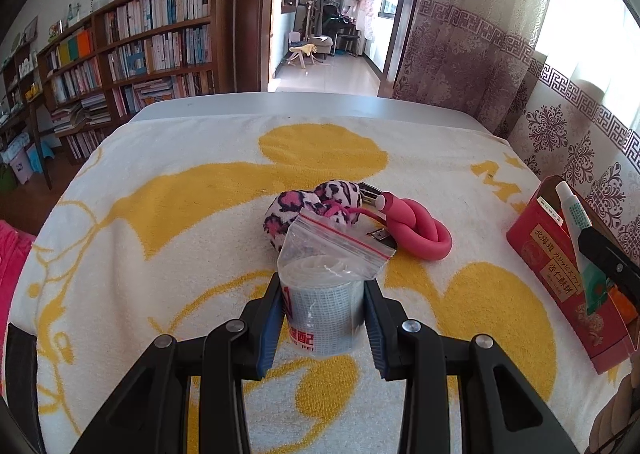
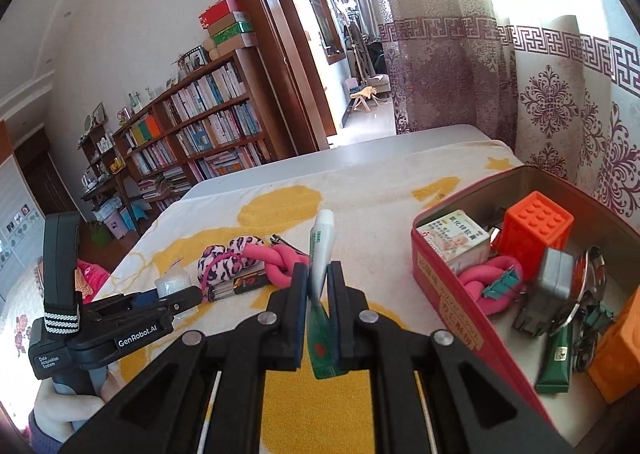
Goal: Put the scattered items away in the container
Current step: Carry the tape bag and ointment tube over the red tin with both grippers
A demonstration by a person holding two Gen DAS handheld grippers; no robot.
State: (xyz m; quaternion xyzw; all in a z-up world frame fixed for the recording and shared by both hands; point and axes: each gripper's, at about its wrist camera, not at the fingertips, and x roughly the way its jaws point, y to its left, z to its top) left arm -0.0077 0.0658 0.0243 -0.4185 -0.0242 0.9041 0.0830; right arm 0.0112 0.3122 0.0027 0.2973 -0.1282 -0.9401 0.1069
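My left gripper (image 1: 324,288) is shut on a grey tape roll in a clear zip bag (image 1: 320,306), low over the yellow-and-white towel (image 1: 160,214). Just beyond it lie a pink leopard plush (image 1: 304,210), a knotted pink foam stick (image 1: 420,230) and a nail clipper (image 1: 368,190). My right gripper (image 2: 318,268) is shut on a white-and-green tube (image 2: 322,238) that stands up between its pads, left of the open red tin (image 2: 452,294). In the left wrist view the tube (image 1: 576,214) hangs above the tin's near corner (image 1: 548,254).
Inside the tin lie an orange block (image 2: 536,226), a small medicine box (image 2: 456,242), another pink foam stick (image 2: 488,282), a grey piece, keys and a green tube (image 2: 556,362). A dark cylinder (image 2: 240,286) lies by the plush. A curtain hangs right, and the table edge runs behind.
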